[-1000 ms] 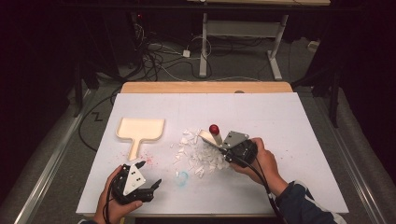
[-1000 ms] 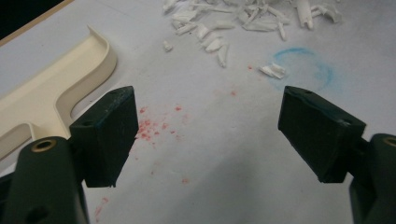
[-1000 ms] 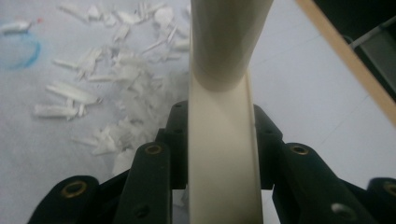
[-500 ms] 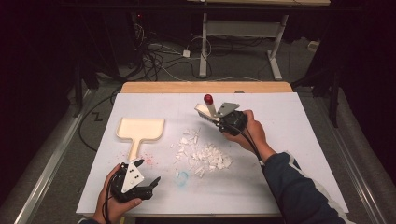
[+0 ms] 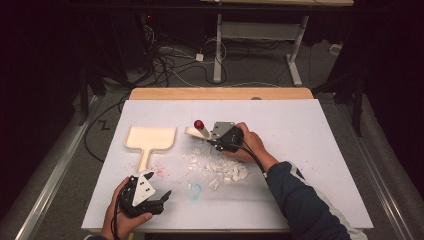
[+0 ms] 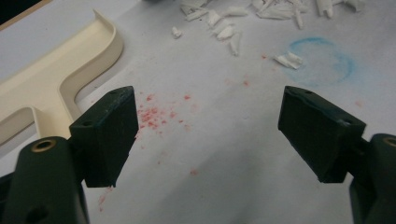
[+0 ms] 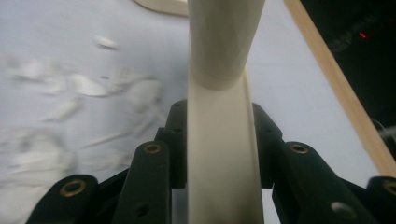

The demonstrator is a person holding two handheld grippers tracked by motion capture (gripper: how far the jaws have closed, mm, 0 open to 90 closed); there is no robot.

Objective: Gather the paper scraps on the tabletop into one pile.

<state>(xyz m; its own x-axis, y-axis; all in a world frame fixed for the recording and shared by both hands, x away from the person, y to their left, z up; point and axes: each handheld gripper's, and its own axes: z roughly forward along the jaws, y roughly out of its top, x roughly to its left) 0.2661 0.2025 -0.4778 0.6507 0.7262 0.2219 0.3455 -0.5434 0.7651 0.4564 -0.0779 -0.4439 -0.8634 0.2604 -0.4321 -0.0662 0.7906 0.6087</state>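
White paper covers the tabletop (image 5: 310, 150). High view: right tongs (image 5: 212, 136) clamp a cream brush (image 5: 197, 131) beside scattered white scraps (image 5: 220, 170); sweeping seems underway. Left gripper view: left tongs (image 6: 210, 135) stand apart, empty, near the smooth plastic dustpan (image 6: 56, 79). Right gripper view: brush handle (image 7: 224, 154) gripped firmly. Next, push the scraps toward the dustpan.

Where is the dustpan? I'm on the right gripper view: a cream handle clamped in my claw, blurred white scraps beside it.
Observer: The dustpan lies flat on the white table, left of the scraps, with its handle pointing toward the person.
Operator: Is the left claw busy?
Observer: No. The left claw is open and holds nothing, low near the table's front edge.
Operator: What tops my tool?
Observer: The tool ends in a red knob.
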